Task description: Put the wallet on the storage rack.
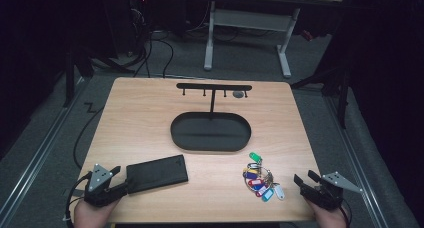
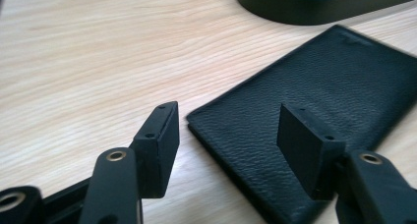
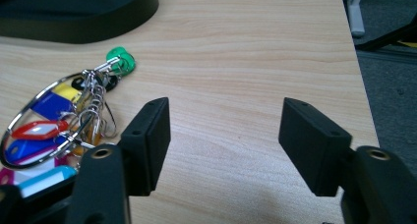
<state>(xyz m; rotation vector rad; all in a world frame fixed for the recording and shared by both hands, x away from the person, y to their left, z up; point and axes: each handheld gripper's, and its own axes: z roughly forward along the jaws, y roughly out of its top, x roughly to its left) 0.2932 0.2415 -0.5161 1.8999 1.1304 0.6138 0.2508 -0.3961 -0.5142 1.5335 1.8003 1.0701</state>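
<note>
From my station, the high view shows my left gripper (image 1: pixel 116 180) at the lower left of the frame, right at the near end of the black wallet (image 1: pixel 157 173), which lies flat on the wooden table (image 1: pixel 135 118). In the left gripper view the jaws stand wide apart with nothing pressed between them; the wallet's (image 2: pixel 319 101) near corner sits between and just beyond them, the right-hand jaw over its grained leather and the left-hand jaw over bare wood. A small pale emblem marks the wallet's far corner in the high view, too small for me to read. My right gripper (image 1: pixel 306 180) is at the lower right of that view, also spread wide and holding nothing, a little to the right of the bunch of coloured key tags (image 1: pixel 261 180). In the right gripper view the bunch (image 3: pixel 64 121) lies at the left of the frame: green, yellow, blue, red and light-blue tags on a large wire ring, and I can make out no writing on any tag. The black oval tray (image 1: pixel 210 132) with its hook stand (image 1: pixel 214 87) sits mid-table, beyond both things.
</note>
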